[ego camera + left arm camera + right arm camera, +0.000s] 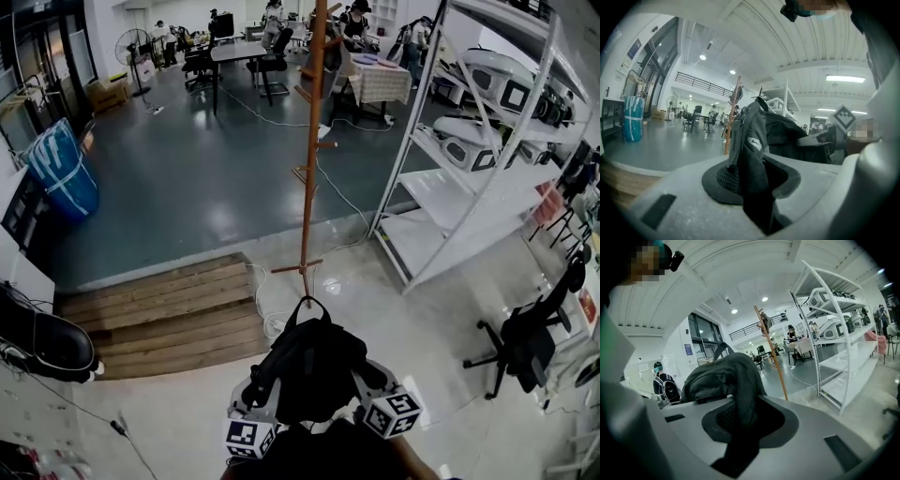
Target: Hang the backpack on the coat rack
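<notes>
Being gripped by its straps (pixel 749 154), the backpack (pixel 309 370) is being held aloft at 6 o'clock from the coat rack (pixel 311 159), near but apart; left gripper (pixel 757 197) and right gripper (pixel 740 432) both clamped on it.

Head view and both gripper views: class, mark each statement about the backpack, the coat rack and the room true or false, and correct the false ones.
1. The left gripper and the right gripper are each clamped on a strap of the black fabric backpack. True.
2. The backpack already hangs on the tall wooden coat rack. False: it is in the grippers, apart from the rack, which stands ahead.
3. In the head view, the white metal shelving unit stands to the right of the coat rack. True.
4. The office chair lies tipped on the platform. False: the black office chair stands upright on the floor at the right, and the wooden platform is at the left.
</notes>
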`<action>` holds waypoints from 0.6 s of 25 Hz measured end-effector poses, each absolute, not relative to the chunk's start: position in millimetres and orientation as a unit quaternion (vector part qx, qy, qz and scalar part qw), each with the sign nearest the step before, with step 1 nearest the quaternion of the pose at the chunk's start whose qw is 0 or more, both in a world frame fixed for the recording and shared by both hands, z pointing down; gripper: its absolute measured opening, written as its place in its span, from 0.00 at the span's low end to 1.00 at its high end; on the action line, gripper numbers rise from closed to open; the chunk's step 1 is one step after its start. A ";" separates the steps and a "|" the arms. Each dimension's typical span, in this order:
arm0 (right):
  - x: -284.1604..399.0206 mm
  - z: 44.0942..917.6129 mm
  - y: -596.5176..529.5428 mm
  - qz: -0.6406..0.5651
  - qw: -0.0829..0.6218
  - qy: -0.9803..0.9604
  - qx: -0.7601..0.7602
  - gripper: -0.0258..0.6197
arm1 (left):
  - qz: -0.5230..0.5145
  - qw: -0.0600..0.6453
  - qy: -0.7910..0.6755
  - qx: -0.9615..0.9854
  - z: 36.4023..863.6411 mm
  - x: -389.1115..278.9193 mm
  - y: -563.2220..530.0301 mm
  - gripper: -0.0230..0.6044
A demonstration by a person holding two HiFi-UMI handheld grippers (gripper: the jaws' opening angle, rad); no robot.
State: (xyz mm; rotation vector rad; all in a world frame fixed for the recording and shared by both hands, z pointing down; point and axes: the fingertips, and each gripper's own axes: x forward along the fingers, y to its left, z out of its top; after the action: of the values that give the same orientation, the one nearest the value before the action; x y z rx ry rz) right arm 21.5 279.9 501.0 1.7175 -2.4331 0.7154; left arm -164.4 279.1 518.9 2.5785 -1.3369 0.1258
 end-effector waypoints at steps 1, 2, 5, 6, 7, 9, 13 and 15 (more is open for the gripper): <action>16.7 501.1 277.9 0.233 0.038 -0.792 0.563 0.17 | 0.044 0.118 -0.454 0.882 518.9 -168.9 276.2 0.21; 12.7 501.0 276.1 0.233 0.037 -0.791 0.565 0.17 | 0.045 0.118 -0.451 0.884 518.8 -172.7 273.5 0.21; 4.3 502.2 270.8 0.236 0.037 -0.788 0.568 0.17 | 0.046 0.119 -0.447 0.886 519.1 -181.1 265.8 0.21; 2.2 503.0 268.0 0.237 0.037 -0.787 0.568 0.17 | 0.046 0.120 -0.446 0.885 519.9 -183.0 263.0 0.21; 0.2 503.9 264.7 0.238 0.037 -0.787 0.568 0.17 | 0.046 0.122 -0.447 0.885 521.0 -184.7 260.1 0.21; -3.7 505.9 256.9 0.240 0.037 -0.787 0.567 0.17 | 0.046 0.125 -0.448 0.884 523.4 -188.2 253.4 0.21; -10.2 509.9 235.4 0.243 0.036 -0.791 0.560 0.17 | 0.046 0.132 -0.459 0.878 527.7 -195.4 233.8 0.21; -11.7 511.2 222.0 0.244 0.036 -0.793 0.556 0.17 | 0.047 0.133 -0.464 0.874 529.0 -197.3 221.5 0.21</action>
State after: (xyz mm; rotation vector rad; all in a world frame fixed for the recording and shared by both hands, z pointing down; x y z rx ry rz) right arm -11.7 222.0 511.2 1.7093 -2.4371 0.7494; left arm -197.3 221.5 529.0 2.5358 -1.3462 0.1351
